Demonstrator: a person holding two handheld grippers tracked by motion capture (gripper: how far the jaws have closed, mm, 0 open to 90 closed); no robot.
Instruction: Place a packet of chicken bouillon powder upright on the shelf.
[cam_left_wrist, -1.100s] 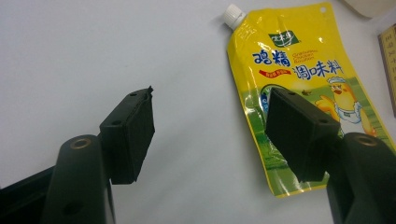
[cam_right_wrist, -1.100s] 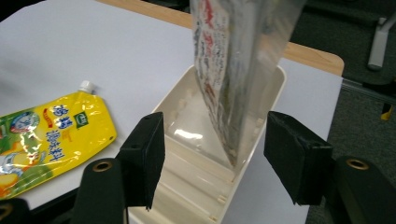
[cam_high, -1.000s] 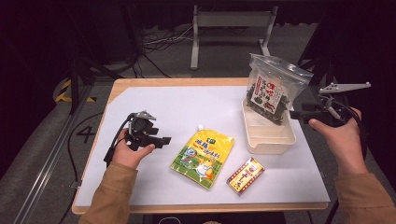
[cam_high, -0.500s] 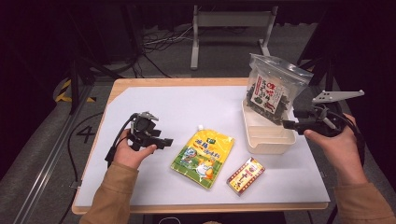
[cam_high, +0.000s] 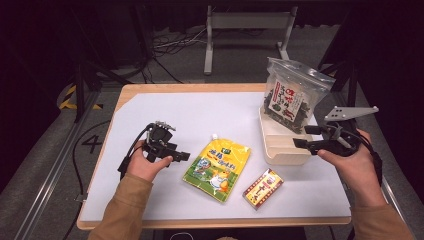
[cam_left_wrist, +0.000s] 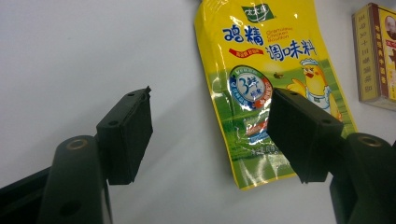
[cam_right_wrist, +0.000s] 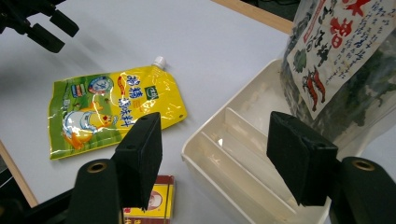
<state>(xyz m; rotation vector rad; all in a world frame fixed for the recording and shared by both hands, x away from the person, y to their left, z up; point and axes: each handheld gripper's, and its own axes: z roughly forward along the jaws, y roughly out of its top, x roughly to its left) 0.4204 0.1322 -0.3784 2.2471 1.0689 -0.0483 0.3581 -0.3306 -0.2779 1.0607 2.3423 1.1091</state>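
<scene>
A yellow spouted pouch (cam_high: 217, 165) lies flat at mid-table, and a small yellow-and-red box (cam_high: 262, 187) lies to its right. A clear bag of dark dried food (cam_high: 292, 97) stands in the far end of a white divided tray (cam_high: 282, 147). My left gripper (cam_high: 182, 156) rests left of the pouch, open and empty; in the left gripper view its jaws (cam_left_wrist: 210, 126) frame the pouch (cam_left_wrist: 271, 70). My right gripper (cam_high: 300, 136) hovers at the tray's right side, jaws just opening wider, nothing between them (cam_right_wrist: 215, 154). Below them are the tray (cam_right_wrist: 243, 154) and the bag (cam_right_wrist: 345, 60).
White sheet covers the wooden table (cam_high: 200, 112), with bare room along its back and left. Tray dividers (cam_right_wrist: 233, 135) leave its near compartments bare. The box (cam_left_wrist: 378, 51) lies beside the pouch. Black stands and cables surround the table on a dark floor.
The right hand has moved left and toward the near side, bringing its gripper up to the tray's right edge. The left hand and the objects have stayed put.
</scene>
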